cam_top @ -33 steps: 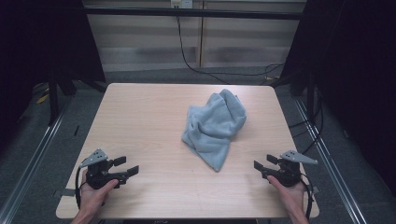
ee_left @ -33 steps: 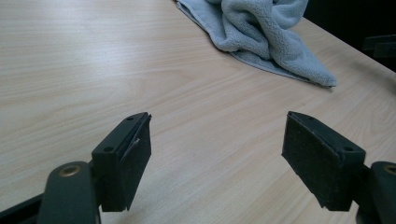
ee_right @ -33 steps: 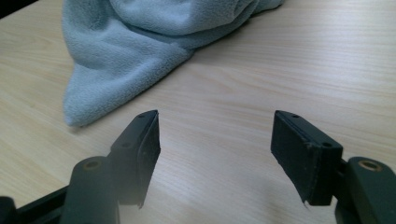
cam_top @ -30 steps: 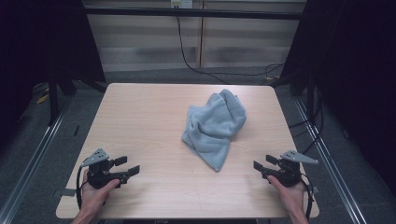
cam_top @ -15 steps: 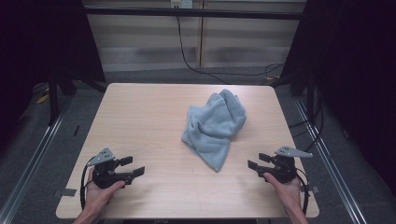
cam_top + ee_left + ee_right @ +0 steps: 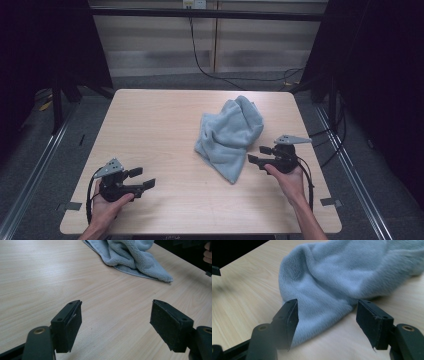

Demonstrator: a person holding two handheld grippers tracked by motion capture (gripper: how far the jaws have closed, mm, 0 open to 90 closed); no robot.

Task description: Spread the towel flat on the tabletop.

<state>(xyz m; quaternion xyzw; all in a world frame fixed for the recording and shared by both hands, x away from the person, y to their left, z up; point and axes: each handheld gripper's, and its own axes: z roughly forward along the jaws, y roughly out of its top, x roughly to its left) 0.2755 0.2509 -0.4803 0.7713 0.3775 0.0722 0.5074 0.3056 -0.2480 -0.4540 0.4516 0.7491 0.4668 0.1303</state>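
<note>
Grey-blue fleece towel [image 6: 229, 135] lies crumpled mid-table [image 6: 150, 130], long axis running far-right to near, narrow tip toward me. My right gripper [image 6: 261, 155] gapes wide just beside it; left gripper [image 6: 141, 178] wide too, well apart.

Wood table [image 6: 165, 120] w/ 1 crumpled grey towel [image 6: 230, 135] on it.

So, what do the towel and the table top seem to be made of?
The towel looks like soft light blue fleece or terry: its surface is fuzzy and matt, and it lies in loose folds. The table top looks like pale wood or a wood-look laminate: fine grain lines, smooth, with a slight sheen. Which of the two, I cannot tell.
</note>
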